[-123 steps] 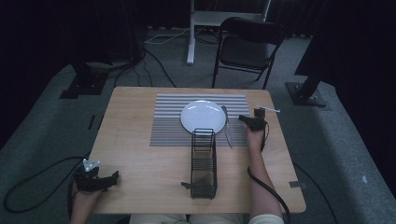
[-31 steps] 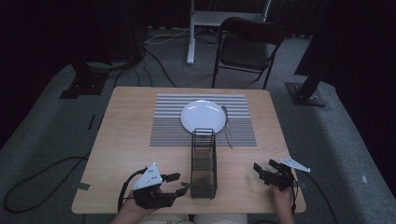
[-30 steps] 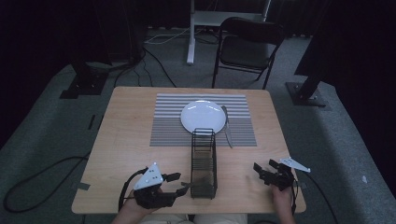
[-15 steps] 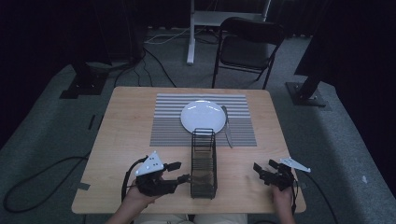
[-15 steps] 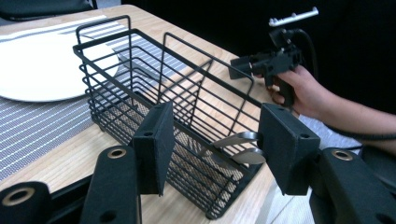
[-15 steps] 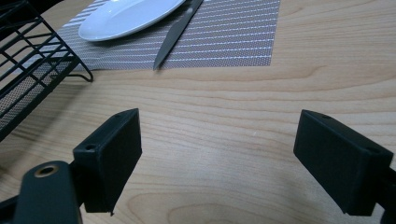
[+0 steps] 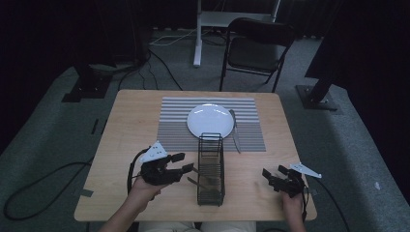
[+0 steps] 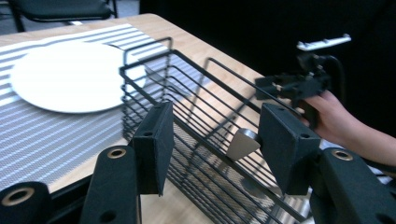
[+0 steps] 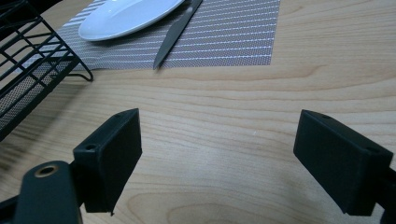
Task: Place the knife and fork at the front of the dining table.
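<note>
The left claw (image 7: 186,163) is held at the near left of the bench (image 7: 130,116), just beside the left wall of a black wire basket (image 7: 211,169). Its jaws are spread wide and nothing is gripped between them. In the left gripper view the 2 black pads (image 8: 156,144) are seen apart, with the basket (image 8: 196,121) standing directly ahead of them. A metal utensil (image 8: 243,144) is seen lying inside the basket, its rounded end close to the right-hand pad; whether the pad touches it cannot be told.

The basket is set lengthwise near the middle of the bench, its far end reaching the near edge of a striped mat (image 7: 174,130). A white plate (image 7: 210,120) rests on the mat, and a knife (image 7: 235,130) lies just to the right of the plate.

The right claw (image 7: 270,175) is held at the near right corner of the bench, well apart from the basket. Its jaws are also spread wide and empty, with bare wood seen between them in the right gripper view. There, the knife (image 9: 175,32) and the plate (image 9: 126,16) are seen farther off on the mat (image 9: 229,37).
</note>
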`<state>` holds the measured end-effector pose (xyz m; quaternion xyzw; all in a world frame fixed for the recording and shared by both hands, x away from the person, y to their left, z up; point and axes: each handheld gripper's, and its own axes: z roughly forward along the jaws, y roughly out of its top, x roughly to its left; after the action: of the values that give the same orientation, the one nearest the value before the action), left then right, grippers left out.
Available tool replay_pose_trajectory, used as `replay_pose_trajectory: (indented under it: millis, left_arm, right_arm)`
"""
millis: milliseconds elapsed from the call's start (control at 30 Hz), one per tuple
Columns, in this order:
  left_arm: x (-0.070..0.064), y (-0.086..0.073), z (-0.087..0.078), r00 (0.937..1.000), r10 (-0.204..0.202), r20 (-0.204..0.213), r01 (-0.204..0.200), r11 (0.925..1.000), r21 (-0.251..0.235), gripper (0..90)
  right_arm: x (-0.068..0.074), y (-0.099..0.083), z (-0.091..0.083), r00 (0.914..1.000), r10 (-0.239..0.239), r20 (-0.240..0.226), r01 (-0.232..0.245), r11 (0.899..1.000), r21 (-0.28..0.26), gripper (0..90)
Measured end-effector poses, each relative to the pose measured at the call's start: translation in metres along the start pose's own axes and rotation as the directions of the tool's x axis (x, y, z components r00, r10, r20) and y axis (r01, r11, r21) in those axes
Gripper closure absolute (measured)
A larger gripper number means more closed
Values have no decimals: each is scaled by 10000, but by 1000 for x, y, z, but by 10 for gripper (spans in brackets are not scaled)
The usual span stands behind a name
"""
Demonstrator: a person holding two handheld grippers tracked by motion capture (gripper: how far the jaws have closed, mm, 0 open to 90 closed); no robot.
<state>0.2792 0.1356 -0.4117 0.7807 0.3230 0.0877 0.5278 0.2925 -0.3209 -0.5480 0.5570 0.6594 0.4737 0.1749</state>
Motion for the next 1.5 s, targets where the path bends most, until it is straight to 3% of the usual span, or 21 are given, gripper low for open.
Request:
replay_pose_trajectory:
  millis: [200, 467, 633, 700, 867, 1033, 1067, 1133, 1267, 1500]
  left_arm:
    - [0, -4, 2, 10000, -65, 13, 65, 10000, -33, 437]
    - [-4, -18, 16, 9971, -604, 453, 590, 9978, 316, 439]
    - [-8, -19, 23, 9961, -545, 692, 509, 9973, 524, 500]
    - [-9, -20, 24, 9955, -499, 811, 457, 9975, 535, 564]
    - [-10, -22, 25, 9969, -398, 675, 353, 9971, 673, 699]
    - [-11, -27, 28, 9985, -274, 475, 239, 9970, 732, 747]
    - [-11, -27, 29, 9991, -202, 382, 176, 9976, 673, 799]
    - [-12, -27, 29, 9997, -63, 230, 49, 9981, 614, 817]
    - [-11, -26, 28, 9997, -198, 165, 193, 9993, 316, 863]
    - [-14, -23, 30, 9998, -61, 191, 60, 9999, 88, 865]
  right_arm:
    - [0, 0, 0, 10000, -14, -12, 14, 10000, -15, 147]
    - [2, -1, -2, 9998, -166, 59, 166, 9998, -55, 148]
    - [0, -7, -13, 9987, -299, 406, 302, 9995, -75, 148]
    - [0, -9, -16, 9984, -330, 448, 336, 9994, -123, 148]
    - [2, -12, -20, 9974, -473, 538, 479, 9988, -103, 148]
    - [2, -12, -20, 9976, -457, 522, 463, 9989, -108, 148]
    - [2, -12, -20, 9975, -473, 523, 478, 9988, -92, 148]
    - [2, -12, -20, 9978, -440, 488, 445, 9990, -103, 148]
    - [0, -12, -20, 9985, -339, 437, 346, 9993, -140, 148]
    - [0, -12, -20, 9990, -268, 357, 274, 9995, -157, 148]
